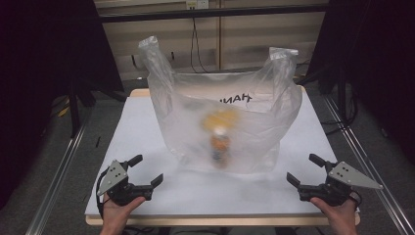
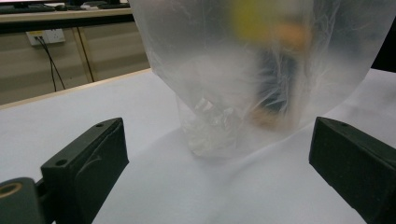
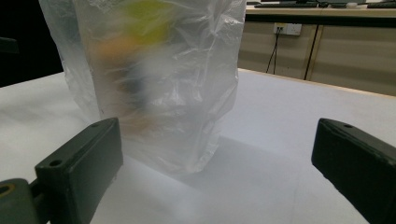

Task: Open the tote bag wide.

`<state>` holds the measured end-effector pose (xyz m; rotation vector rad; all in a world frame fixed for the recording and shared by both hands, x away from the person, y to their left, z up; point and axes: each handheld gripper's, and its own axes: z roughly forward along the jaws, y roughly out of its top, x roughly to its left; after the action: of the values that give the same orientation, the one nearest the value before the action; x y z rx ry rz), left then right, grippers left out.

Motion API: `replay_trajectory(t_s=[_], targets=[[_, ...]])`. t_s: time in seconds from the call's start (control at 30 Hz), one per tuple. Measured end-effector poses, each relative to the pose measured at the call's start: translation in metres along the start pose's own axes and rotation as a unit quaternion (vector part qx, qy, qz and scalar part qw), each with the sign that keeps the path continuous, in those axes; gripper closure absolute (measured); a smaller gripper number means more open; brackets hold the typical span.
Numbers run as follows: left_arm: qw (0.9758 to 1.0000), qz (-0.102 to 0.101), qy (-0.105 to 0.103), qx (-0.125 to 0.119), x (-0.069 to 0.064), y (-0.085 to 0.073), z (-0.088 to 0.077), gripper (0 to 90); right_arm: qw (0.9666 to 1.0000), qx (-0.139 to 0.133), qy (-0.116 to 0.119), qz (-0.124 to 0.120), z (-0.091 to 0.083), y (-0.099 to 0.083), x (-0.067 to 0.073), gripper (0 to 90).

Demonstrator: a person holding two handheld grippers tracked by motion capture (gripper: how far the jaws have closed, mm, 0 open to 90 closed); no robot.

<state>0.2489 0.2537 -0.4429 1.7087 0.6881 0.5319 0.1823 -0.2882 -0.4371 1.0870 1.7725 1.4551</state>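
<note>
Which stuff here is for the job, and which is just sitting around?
For the job:
- plastic bag, standing on the table
- bottle inside it, blurry through the plastic
- left gripper and right gripper, both open, apart from the bag

Just around:
- table
- wall socket with its cables

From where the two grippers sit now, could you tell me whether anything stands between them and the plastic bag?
Nothing visible does. The left gripper and the right gripper both rest open near the table's front edge, and only bare white tabletop lies between each and the plastic bag standing at the middle.
</note>
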Motion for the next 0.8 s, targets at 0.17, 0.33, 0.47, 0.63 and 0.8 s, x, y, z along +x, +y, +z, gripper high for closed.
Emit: replay_trajectory(t_s=[0.17, 0.33, 0.47, 0.63, 0.8], targets=[[1.0000, -0.001, -0.002, 0.003, 0.000, 0.000, -0.001, 5.7, 1.0000, 0.006, -0.001, 0.000, 0.001, 0.000, -0.001, 3.2], [0.9998, -0.004, -0.002, 0.019, 0.003, 0.000, -0.002, 9.3, 0.9998, 0.018, 0.012, 0.000, 0.004, -0.001, 0.000, 7.3], [0.9991, -0.008, -0.015, 0.038, 0.003, 0.001, 0.000, 19.2, 0.9992, 0.025, 0.030, 0.006, 0.007, 0.001, -0.003, 21.6], [0.9977, -0.009, -0.029, 0.060, -0.002, 0.006, 0.001, 40.8, 0.9975, 0.036, 0.060, 0.011, 0.008, 0.003, -0.006, 47.4], [0.9948, -0.006, -0.070, 0.073, -0.008, 0.010, 0.006, 57.8, 0.9947, 0.049, 0.089, 0.018, 0.010, 0.007, -0.007, 68.6]])
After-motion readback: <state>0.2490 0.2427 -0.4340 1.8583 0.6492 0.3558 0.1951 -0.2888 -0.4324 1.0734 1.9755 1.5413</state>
